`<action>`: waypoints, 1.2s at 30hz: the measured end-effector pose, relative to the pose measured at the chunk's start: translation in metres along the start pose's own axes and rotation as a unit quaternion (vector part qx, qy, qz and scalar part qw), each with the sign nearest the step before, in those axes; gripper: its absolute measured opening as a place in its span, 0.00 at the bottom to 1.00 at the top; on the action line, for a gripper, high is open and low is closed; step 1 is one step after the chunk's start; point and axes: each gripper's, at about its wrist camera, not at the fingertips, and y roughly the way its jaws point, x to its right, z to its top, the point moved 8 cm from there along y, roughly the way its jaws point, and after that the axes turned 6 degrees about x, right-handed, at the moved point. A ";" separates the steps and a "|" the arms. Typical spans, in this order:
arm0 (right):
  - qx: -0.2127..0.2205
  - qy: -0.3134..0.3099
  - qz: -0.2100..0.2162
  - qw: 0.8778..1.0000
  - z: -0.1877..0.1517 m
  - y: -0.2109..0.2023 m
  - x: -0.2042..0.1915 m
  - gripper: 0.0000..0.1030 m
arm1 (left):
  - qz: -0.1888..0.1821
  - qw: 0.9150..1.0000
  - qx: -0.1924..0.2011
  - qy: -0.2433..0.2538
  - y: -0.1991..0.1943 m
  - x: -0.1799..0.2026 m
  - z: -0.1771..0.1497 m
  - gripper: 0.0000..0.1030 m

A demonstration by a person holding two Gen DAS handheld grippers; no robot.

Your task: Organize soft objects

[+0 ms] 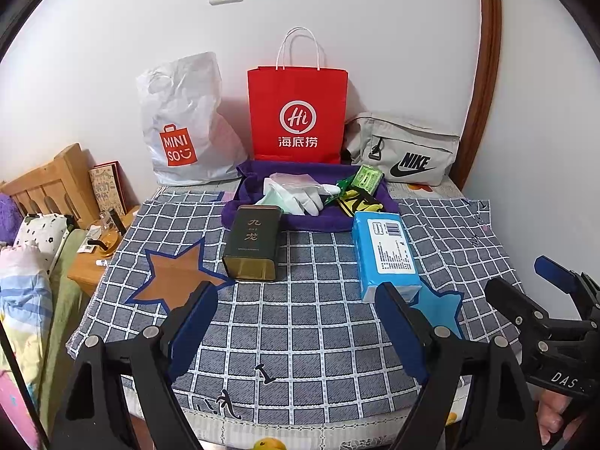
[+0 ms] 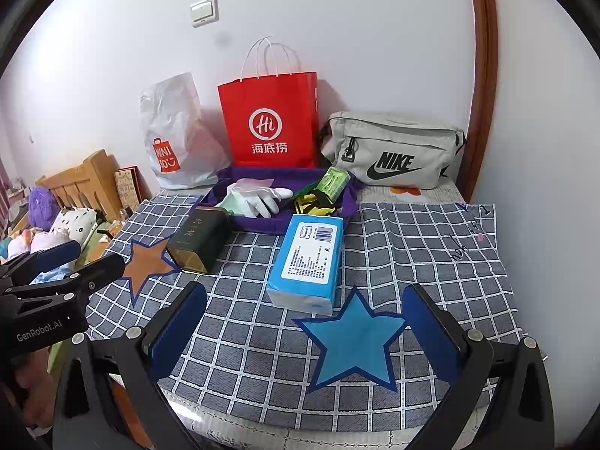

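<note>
Both the left hand-held gripper (image 1: 300,322) and right hand-held gripper (image 2: 303,318) hover spread, empty; blue tissue pack (image 2: 307,258) mid-frame, seemingly untouched.

- The checked cloth (image 1: 300,322) covering the table looked like woven fabric, matt, with stitched-on star patches.
- The dark tea tin (image 1: 252,243) was metal, kinda satin with a gold sheen at its end.
- The blue tissue pack (image 2: 307,258) had glossy plastic wrap.
- The red bag (image 1: 298,112) was smooth matt paper; the white shopping bag (image 1: 183,120) was crinkly plastic.
- The purple tray (image 1: 262,221) looked plush.
- The grey pouch (image 2: 393,150) was canvas-like cloth.
- The headboard (image 1: 48,183) was varnished wood.
</note>
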 end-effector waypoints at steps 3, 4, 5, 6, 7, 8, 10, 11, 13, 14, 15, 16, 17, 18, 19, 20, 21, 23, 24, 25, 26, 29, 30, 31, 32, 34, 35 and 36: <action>0.000 -0.001 0.001 1.000 0.000 0.000 0.000 0.99 | 0.000 1.000 0.000 0.000 0.000 0.000 0.000 0.83; 0.000 -0.001 0.000 1.000 0.000 -0.001 0.000 0.99 | 0.000 1.000 0.000 0.000 0.000 0.000 0.000 0.83; 0.000 0.000 0.000 1.000 0.000 -0.001 0.000 0.99 | 0.000 1.000 0.000 0.000 0.000 0.000 0.000 0.83; 0.001 0.000 0.000 1.000 0.000 -0.001 0.000 0.99 | 0.000 1.000 0.000 0.000 0.000 0.000 -0.001 0.83; 0.001 0.000 0.001 1.000 0.000 -0.001 0.000 0.99 | 0.001 1.000 0.000 0.000 0.000 0.000 -0.001 0.83; 0.001 -0.001 0.000 1.000 0.000 -0.001 0.000 0.99 | 0.000 1.000 0.000 0.000 0.000 0.000 -0.001 0.83; 0.001 0.000 0.000 1.000 0.000 -0.001 0.000 0.99 | 0.000 1.000 0.000 0.000 0.000 0.000 0.000 0.83; 0.001 0.000 0.001 1.000 0.001 -0.001 0.000 0.99 | 0.000 1.000 0.000 0.000 0.000 0.000 0.000 0.83; 0.001 0.000 0.000 1.000 0.000 -0.001 0.000 0.99 | 0.000 1.000 0.000 0.000 0.000 0.000 0.000 0.83; 0.001 -0.001 0.000 1.000 0.001 -0.001 0.000 0.99 | 0.000 1.000 0.000 0.000 0.000 0.000 0.000 0.83; 0.001 0.000 0.000 1.000 0.001 -0.001 0.000 0.99 | 0.001 1.000 -0.001 0.001 0.000 0.000 -0.001 0.83; 0.001 0.000 0.001 1.000 0.001 -0.001 0.000 0.99 | 0.002 1.000 -0.001 0.002 0.000 0.000 -0.001 0.83; 0.001 -0.001 0.001 1.000 0.001 -0.001 0.000 0.99 | 0.002 1.000 -0.001 0.002 0.000 0.000 -0.001 0.83; 0.001 0.000 0.001 1.000 0.001 -0.001 0.000 0.99 | 0.002 1.000 -0.001 0.002 -0.001 0.000 -0.001 0.83; 0.001 -0.001 0.000 1.000 0.001 -0.001 0.000 0.99 | 0.001 1.000 -0.001 0.001 0.000 0.001 -0.001 0.83; 0.001 0.000 0.001 1.000 0.001 -0.001 0.000 0.99 | 0.000 1.000 -0.001 0.001 -0.001 0.000 -0.001 0.83; 0.001 0.000 0.001 1.000 0.001 -0.002 0.000 0.99 | 0.001 1.000 -0.001 0.001 -0.001 0.001 -0.001 0.83; 0.002 -0.001 0.001 1.000 0.001 -0.002 0.000 0.99 | 0.002 1.000 0.000 0.001 -0.001 0.001 -0.001 0.83; 0.002 0.000 0.000 1.000 0.001 -0.001 0.000 0.99 | 0.001 1.000 0.000 0.001 -0.001 0.001 -0.001 0.83; 0.002 0.000 0.000 1.000 0.001 -0.002 0.000 0.99 | 0.002 1.000 -0.001 0.001 -0.001 0.001 -0.001 0.83; 0.002 0.000 0.001 1.000 0.001 -0.002 0.000 0.99 | 0.002 1.000 0.000 0.000 -0.001 0.001 -0.001 0.83; 0.003 0.000 0.001 1.000 0.001 -0.002 0.000 0.99 | 0.002 1.000 -0.001 0.001 -0.001 0.001 -0.001 0.83; 0.003 0.000 0.001 1.000 0.001 -0.003 0.000 0.99 | 0.002 1.000 -0.001 0.000 -0.001 0.001 -0.001 0.83; 0.003 0.000 0.001 1.000 0.001 -0.003 0.000 0.99 | 0.002 1.000 -0.001 0.000 -0.001 0.001 -0.001 0.83; 0.003 0.000 0.001 1.000 0.001 -0.003 0.001 0.99 | 0.002 1.000 -0.001 0.000 -0.001 0.001 -0.001 0.83; 0.003 0.000 0.001 1.000 0.001 -0.003 0.000 0.99 | 0.002 1.000 -0.001 0.000 -0.001 0.000 -0.001 0.83; 0.003 0.000 0.001 1.000 0.001 -0.004 0.000 0.99 | 0.002 1.000 -0.001 0.000 -0.001 0.000 0.000 0.83; 0.003 0.001 0.001 1.000 0.002 -0.004 -0.001 0.99 | 0.003 1.000 -0.001 0.000 -0.002 0.000 -0.001 0.83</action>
